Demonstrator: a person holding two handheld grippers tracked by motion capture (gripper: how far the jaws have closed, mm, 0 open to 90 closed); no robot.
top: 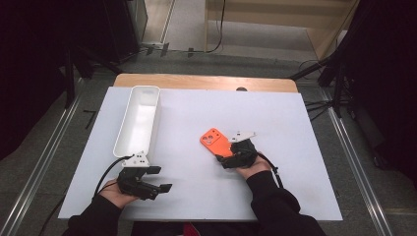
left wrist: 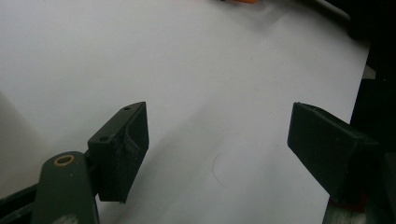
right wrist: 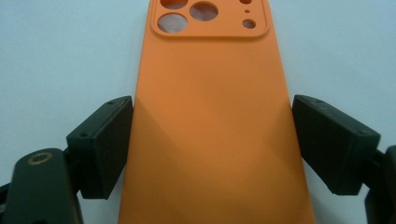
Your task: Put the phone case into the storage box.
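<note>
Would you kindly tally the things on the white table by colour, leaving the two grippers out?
Orange: 1, the phone case, lying between the jaws of the right gripper
White: 1, the long tray, standing past the left gripper
Total: 2

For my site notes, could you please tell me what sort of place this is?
Probably a recording workspace or lab: a table under a white sheet, dark stands with cables at the sides, and a bare floor with metal rails.
</note>
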